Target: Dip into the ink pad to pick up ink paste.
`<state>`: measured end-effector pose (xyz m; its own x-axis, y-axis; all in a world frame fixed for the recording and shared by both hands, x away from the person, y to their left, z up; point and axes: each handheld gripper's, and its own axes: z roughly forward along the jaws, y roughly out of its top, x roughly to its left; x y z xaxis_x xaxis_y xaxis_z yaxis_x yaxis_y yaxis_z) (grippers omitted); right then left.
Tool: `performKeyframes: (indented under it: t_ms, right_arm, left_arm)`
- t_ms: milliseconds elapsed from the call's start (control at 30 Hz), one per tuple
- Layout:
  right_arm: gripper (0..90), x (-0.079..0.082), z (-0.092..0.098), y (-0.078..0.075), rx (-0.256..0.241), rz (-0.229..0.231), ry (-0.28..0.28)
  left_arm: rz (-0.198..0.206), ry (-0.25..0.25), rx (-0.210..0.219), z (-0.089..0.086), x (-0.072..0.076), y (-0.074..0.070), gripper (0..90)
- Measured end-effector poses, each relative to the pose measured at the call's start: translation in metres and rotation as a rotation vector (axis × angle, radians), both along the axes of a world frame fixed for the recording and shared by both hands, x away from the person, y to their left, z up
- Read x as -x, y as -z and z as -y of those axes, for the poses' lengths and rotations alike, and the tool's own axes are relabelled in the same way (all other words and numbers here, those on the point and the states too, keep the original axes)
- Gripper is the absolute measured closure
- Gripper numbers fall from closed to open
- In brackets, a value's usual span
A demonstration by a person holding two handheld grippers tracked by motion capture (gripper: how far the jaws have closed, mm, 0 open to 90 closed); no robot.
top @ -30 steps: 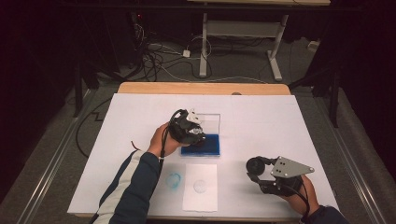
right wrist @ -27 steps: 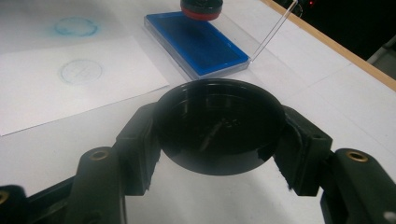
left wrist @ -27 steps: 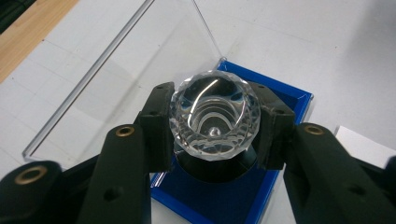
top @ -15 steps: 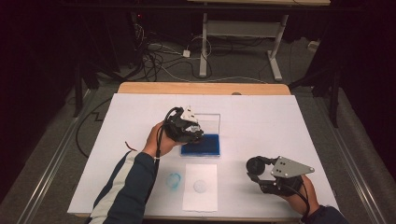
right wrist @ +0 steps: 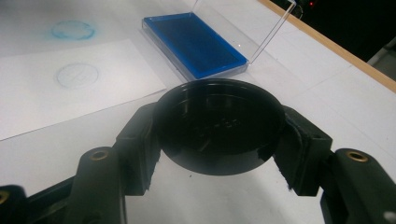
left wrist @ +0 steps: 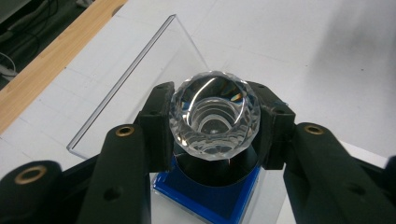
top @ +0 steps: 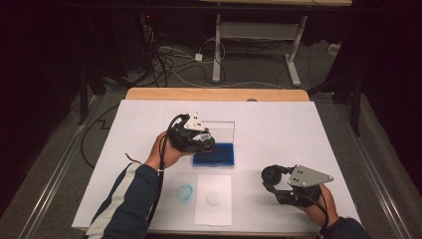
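My left gripper [top: 201, 142] is shut on a faceted clear-crystal stamp [left wrist: 212, 112], whose dark round base hangs over the blue ink pad [left wrist: 210, 205]. That blue ink pad [top: 215, 154] lies mid-table in an open case with its clear lid [top: 219, 130] standing up behind it. My right gripper [top: 272, 175], near the front right, is shut on a round black cap [right wrist: 218, 126], held above the table. A white sheet [top: 214, 199] with a faint blue round print lies in front of the pad.
A blue ring print [top: 185, 191] marks the white table cover [top: 298, 129] left of the sheet. The wooden table edge [top: 214, 94] runs along the far side. Cables and a desk frame stand on the dark floor beyond.
The left hand with the stamp has drifted slightly left while staying over the ink pad. The right gripper and its cap have not moved.
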<state>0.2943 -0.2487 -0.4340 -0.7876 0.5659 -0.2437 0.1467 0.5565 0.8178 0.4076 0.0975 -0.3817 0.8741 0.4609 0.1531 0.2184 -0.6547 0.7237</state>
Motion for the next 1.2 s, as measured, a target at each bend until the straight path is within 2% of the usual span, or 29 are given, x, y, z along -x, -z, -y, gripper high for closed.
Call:
performKeyframes:
  t_ms: [300, 767, 900, 1200]
  right_arm:
    - [38.6, 0.002, -0.002, 0.002, 0.006, -0.006, -0.012]
    - [38.6, 0.001, -0.005, 0.003, 0.016, -0.008, -0.014]
    - [38.7, 0.0, -0.005, 0.003, 0.016, -0.007, -0.015]
    - [38.7, 0.0, -0.007, 0.004, 0.018, -0.006, -0.022]
  left_arm:
    - [0.046, 0.007, 0.026, -0.008, 0.021, -0.006, 54.2]
    - [0.066, 0.045, 0.059, -0.021, 0.043, -0.001, 54.2]
    - [0.081, 0.045, 0.064, -0.023, 0.05, -0.001, 54.2]
    - [0.083, 0.051, 0.085, -0.029, 0.06, 0.003, 54.2]
